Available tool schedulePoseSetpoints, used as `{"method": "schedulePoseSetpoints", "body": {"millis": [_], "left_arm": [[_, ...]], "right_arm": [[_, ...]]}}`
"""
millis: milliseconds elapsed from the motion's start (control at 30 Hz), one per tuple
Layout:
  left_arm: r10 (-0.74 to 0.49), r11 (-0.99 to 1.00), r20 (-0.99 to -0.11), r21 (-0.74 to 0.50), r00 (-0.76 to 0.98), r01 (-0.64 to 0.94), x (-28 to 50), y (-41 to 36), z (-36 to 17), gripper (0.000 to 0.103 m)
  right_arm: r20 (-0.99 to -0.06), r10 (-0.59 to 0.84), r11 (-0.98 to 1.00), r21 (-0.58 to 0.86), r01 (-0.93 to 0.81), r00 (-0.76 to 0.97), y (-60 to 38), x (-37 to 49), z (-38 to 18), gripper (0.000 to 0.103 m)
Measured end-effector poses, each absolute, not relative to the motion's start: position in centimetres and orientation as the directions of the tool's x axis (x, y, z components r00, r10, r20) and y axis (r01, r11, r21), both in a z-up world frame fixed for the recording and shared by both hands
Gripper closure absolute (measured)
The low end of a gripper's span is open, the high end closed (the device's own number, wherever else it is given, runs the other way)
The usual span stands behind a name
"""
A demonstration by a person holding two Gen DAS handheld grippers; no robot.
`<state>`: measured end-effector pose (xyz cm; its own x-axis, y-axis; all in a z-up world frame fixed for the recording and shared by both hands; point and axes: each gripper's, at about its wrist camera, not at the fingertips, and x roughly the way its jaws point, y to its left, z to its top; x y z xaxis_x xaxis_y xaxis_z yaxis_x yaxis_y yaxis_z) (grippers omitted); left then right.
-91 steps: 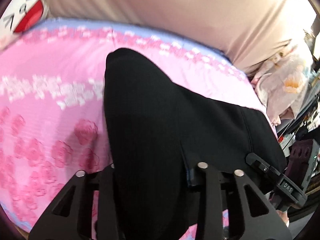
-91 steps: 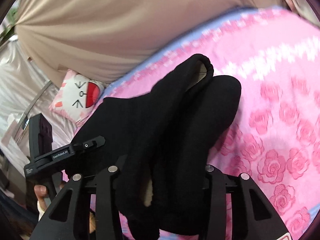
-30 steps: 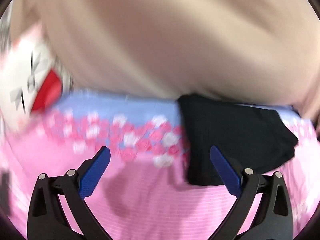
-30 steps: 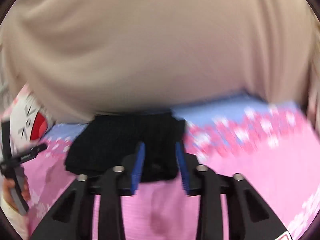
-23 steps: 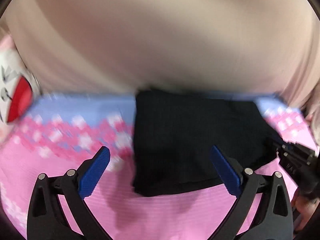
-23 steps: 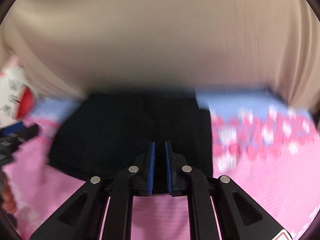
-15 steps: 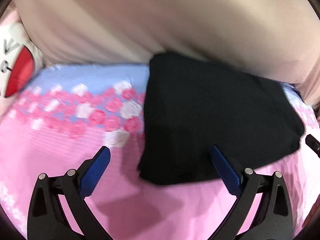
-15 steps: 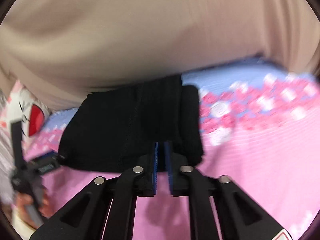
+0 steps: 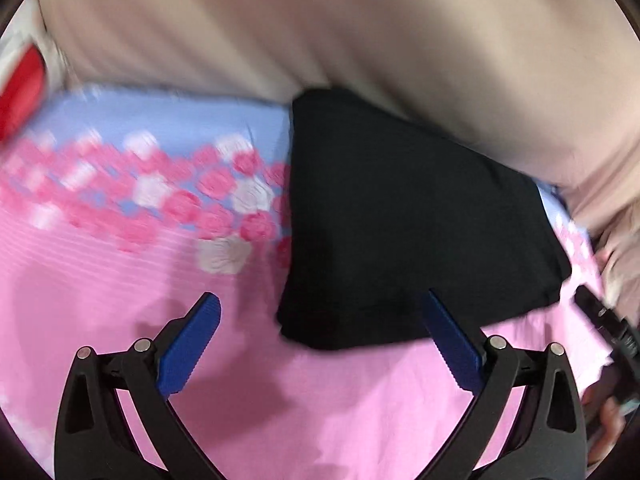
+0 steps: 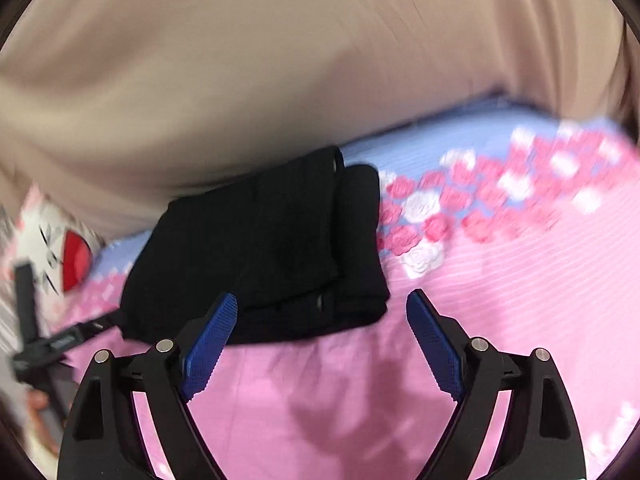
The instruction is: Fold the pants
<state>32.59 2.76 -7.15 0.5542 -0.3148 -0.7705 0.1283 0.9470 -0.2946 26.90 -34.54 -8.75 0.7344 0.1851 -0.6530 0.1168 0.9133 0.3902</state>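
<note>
The black pants (image 9: pixel 400 224) lie folded into a compact stack on the pink flowered bedsheet (image 9: pixel 100 280), near the far edge by the beige curtain. They also show in the right wrist view (image 10: pixel 272 252), with the layered folded edges on their right side. My left gripper (image 9: pixel 320 320) is open and empty, just in front of the stack's near edge. My right gripper (image 10: pixel 322 320) is open and empty, also just short of the stack. Neither touches the pants.
A beige curtain (image 10: pixel 280 60) hangs behind the bed. A white and red cat pillow (image 10: pixel 60 248) lies at the left. The other gripper's black body (image 10: pixel 36 344) shows at the left edge, and at the right edge in the left wrist view (image 9: pixel 612 328).
Both grippers let go of the pants three seconds back and pulled away. The right gripper, shut half a second ago, has opened wide. The left stayed open and edged closer.
</note>
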Motion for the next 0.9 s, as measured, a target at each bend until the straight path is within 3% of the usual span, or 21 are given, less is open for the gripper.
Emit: {"method": "schedulePoseSetpoints", "body": {"millis": [67,100,133,167,200,233,367,500,533,600,667,700,767,800,833,867,900], "left_arm": [[-0.366,0.928,-0.773,-0.346,0.518,0.140,34.2,2.2,-8.6,0.007],[-0.355,0.933,-0.762,-0.330,0.542,0.146,34.5,1.7,-8.8,0.008],[-0.358,0.932,-0.755,-0.320,0.550,0.168,34.5,1.1,-8.7,0.027],[-0.391,0.919,-0.744,-0.344,0.542,0.191,34.3,0.9,-8.6,0.040],[-0.411,0.910,-0.733,-0.364,0.543,0.198,33.8,0.9,-8.1,0.057],[-0.398,0.916,-0.730,-0.350,0.555,0.196,33.3,0.9,-7.6,0.074],[-0.412,0.911,-0.717,-0.327,0.563,0.251,29.2,1.5,-5.6,0.082],[-0.437,0.899,-0.732,-0.346,0.522,0.268,24.4,2.4,-6.1,0.080],[-0.436,0.900,-0.735,-0.345,0.520,0.266,23.5,2.4,-6.5,0.075],[-0.392,0.920,-0.740,-0.306,0.546,0.246,22.9,2.0,-6.7,0.068],[-0.316,0.949,-0.741,-0.244,0.593,0.200,22.3,1.7,-6.4,0.059],[-0.277,0.961,-0.734,-0.212,0.620,0.179,21.8,1.7,-5.9,0.052],[-0.224,0.974,-0.696,-0.170,0.682,0.147,20.2,1.8,-4.9,0.026],[-0.206,0.978,-0.674,-0.161,0.709,0.132,19.5,1.8,-4.5,0.005],[-0.187,0.982,-0.652,-0.154,0.735,0.113,18.9,1.8,-4.3,0.005],[-0.168,0.985,-0.643,-0.141,0.747,0.100,18.9,1.9,-4.2,0.005],[-0.154,0.987,-0.637,-0.127,0.755,0.095,18.6,1.9,-4.2,0.005]], "right_arm": [[-0.682,0.219,0.892,0.430,0.140,0.698,-35.3,29.2,-10.4,0.018],[-0.690,0.245,0.880,0.453,0.142,0.681,-35.5,30.2,-11.3,0.028],[-0.674,0.315,0.850,0.514,0.119,0.668,-35.6,31.1,-12.5,0.033],[-0.662,0.305,0.848,0.516,0.120,0.685,-35.6,31.0,-12.4,0.059],[-0.646,0.339,0.838,0.538,0.094,0.684,-35.4,30.9,-12.2,0.068],[-0.635,0.362,0.830,0.553,0.074,0.683,-35.2,30.5,-11.6,0.069],[-0.626,0.373,0.862,0.507,-0.007,0.685,-33.3,25.7,-8.2,0.072],[-0.642,0.357,0.877,0.481,-0.005,0.679,-33.2,20.4,-8.1,0.067],[-0.653,0.343,0.878,0.479,0.017,0.675,-33.6,19.9,-9.0,0.064],[-0.694,0.322,0.879,0.471,0.068,0.644,-34.6,20.1,-11.4,0.048],[-0.679,0.339,0.849,0.519,0.099,0.652,-35.7,20.0,-11.3,0.046],[-0.668,0.320,0.850,0.516,0.108,0.672,-36.0,19.5,-10.6,0.045],[-0.625,0.184,0.889,0.435,0.142,0.758,-35.9,17.2,-8.3,0.044],[-0.599,0.119,0.907,0.389,0.158,0.792,-35.5,15.9,-7.3,0.044],[-0.567,0.088,0.923,0.356,0.148,0.819,-34.9,15.0,-6.5,0.047],[-0.546,0.104,0.939,0.329,0.098,0.832,-33.8,14.3,-5.9,0.064],[-0.548,0.138,0.947,0.318,0.052,0.825,-32.7,13.9,-5.7,0.092]]}}
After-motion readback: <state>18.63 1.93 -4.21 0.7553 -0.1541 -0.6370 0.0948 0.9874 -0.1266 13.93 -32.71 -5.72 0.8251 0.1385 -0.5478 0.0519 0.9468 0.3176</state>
